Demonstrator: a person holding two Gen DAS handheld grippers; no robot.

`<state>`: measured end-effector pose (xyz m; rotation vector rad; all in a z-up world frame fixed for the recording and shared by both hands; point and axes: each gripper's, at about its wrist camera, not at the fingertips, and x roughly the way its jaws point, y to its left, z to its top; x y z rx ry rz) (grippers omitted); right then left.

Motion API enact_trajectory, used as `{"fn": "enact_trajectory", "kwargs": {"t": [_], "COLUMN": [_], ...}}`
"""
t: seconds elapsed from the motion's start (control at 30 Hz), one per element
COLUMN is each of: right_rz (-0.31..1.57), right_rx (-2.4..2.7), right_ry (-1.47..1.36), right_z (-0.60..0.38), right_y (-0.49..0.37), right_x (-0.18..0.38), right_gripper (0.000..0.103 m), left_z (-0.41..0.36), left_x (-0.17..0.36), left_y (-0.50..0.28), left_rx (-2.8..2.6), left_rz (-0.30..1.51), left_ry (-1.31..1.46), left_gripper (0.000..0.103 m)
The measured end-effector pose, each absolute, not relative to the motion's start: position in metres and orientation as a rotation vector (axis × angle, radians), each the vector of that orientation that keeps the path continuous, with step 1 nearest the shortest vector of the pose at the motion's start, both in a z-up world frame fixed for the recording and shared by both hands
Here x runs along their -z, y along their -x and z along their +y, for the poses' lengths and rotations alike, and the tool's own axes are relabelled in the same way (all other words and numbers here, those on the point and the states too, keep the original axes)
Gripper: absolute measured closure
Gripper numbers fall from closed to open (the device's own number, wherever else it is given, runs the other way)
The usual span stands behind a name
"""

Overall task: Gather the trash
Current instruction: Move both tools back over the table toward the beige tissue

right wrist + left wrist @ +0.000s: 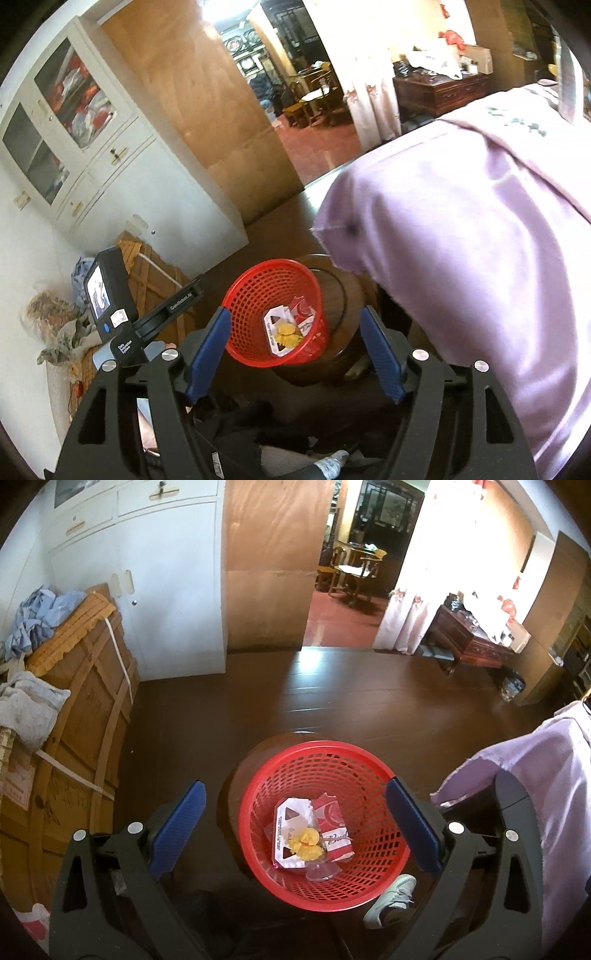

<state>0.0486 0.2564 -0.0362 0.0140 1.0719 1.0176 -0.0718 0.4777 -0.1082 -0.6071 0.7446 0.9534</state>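
A red mesh basket stands on a round dark wooden stool. Inside it lie a white packet, a red-and-white packet and a crumpled yellow piece. My left gripper hangs above the basket, open, its blue pads wide apart and empty. In the right wrist view the same basket shows beyond my right gripper, which is also open with nothing between its pads. The yellow piece lies on the white packet.
A wooden crate piled with cloths stands at the left by a white cupboard. A person in a lilac shirt bends over at the right, one shoe beside the basket. Dark floor runs to a doorway.
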Motion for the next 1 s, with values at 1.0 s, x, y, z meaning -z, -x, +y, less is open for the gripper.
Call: {"fn": "enact_trajectory", "kwargs": {"t": [1.0], "right_rz": [0.865], "right_rx": [-0.62], "right_ry": [-0.251], "right_z": [0.014], "right_y": [-0.146], "right_x": [-0.001], "right_gripper": [0.02], "left_z": [0.33], "left_x": [0.038], "left_y": [-0.07], "left_rx": [-0.605], "left_rz": [0.797], "left_ry": [0.336], "left_gripper": [0.009]}}
